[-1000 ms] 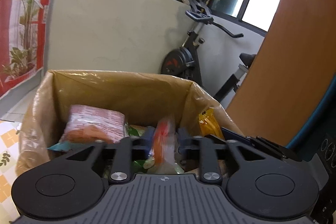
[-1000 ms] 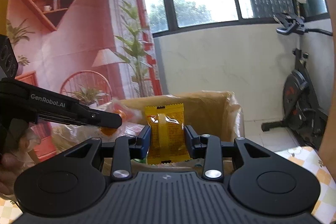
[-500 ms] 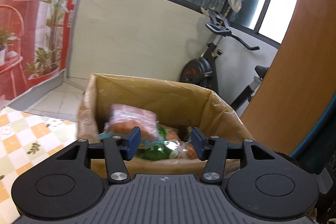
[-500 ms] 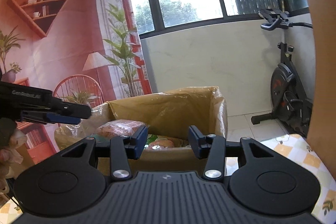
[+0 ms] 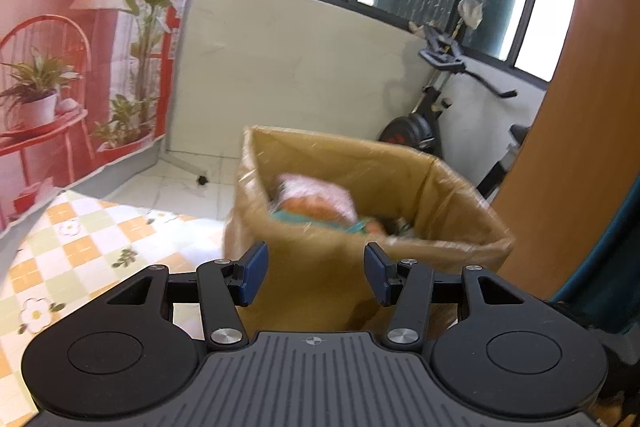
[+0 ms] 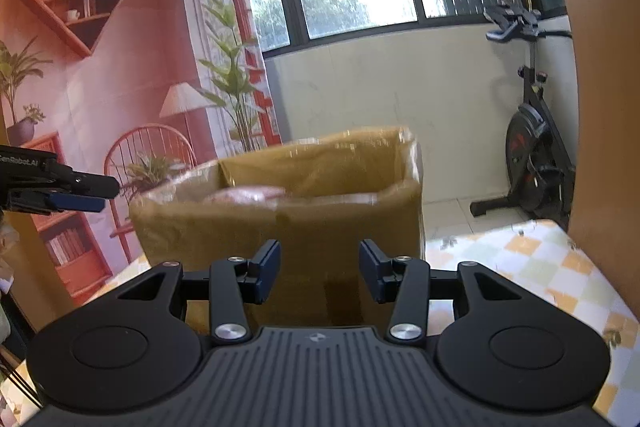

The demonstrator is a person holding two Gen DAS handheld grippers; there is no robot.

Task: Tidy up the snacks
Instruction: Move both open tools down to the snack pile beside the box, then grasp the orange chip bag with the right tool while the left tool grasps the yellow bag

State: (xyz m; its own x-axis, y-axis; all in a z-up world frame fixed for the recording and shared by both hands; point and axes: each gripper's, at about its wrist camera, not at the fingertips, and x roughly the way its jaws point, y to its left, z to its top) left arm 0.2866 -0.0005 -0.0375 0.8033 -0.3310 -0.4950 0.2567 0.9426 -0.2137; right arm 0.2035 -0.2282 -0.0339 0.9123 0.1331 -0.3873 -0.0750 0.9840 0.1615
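Observation:
A cardboard box lined with clear plastic stands on the checkered tablecloth, and snack packets lie inside it. A pink packet rests on top of the pile. My left gripper hovers in front of the box's near wall, open, with nothing between its blue pads. The right wrist view shows the same box from the other side, with the pink packet just showing over the rim. My right gripper is open and empty, short of the box. The left gripper's fingers reach in at the left edge.
The checkered tablecloth spreads left of the box. An exercise bike stands on the tiled floor by the white wall. A brown wooden panel rises close on the right. A printed red backdrop hangs behind on the left.
Both grippers let go of their snacks into the box, an orange packet from the left and a yellow one from the right. Both opened and pulled back from the box.

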